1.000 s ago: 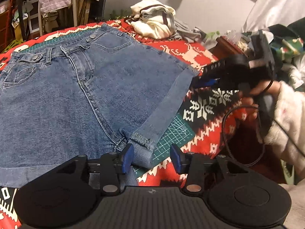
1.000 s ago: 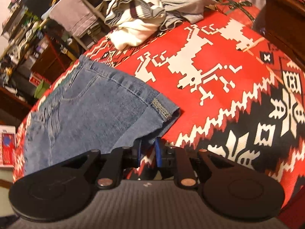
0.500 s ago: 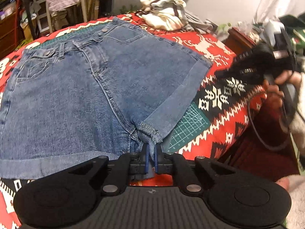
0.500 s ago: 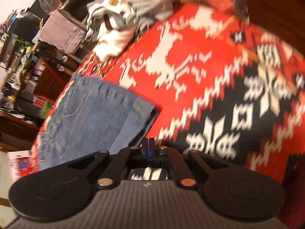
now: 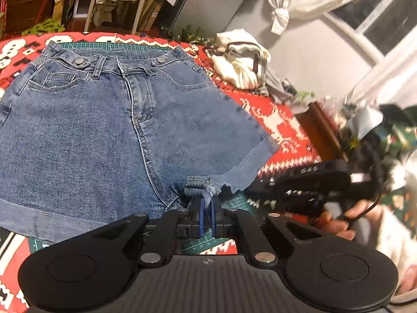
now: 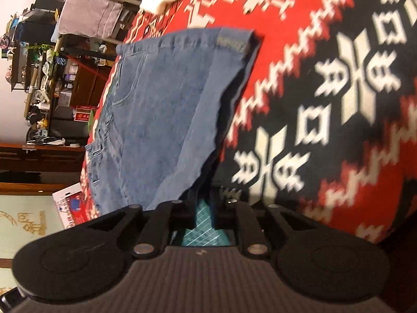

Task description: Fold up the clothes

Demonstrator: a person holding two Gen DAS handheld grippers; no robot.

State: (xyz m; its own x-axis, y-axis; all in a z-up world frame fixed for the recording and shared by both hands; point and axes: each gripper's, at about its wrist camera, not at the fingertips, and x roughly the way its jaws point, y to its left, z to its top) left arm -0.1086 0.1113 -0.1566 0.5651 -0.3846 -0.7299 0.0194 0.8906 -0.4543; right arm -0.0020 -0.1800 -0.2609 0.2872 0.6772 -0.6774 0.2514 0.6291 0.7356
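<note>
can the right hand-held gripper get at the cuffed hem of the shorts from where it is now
Probably yes. The right hand-held gripper sits open right at the lower edge of the denim shorts, with only bare green mat between its fingers. The left hand-held gripper pinches the crotch hem, off to one side.

Both wrist views close over shorts (image 5: 104,130); right view rolled sideways.

L tongs (image 5: 206,215) clamped on denim; R tongs (image 6: 206,210) parted, hand (image 5: 338,220) gripping handle.
</note>
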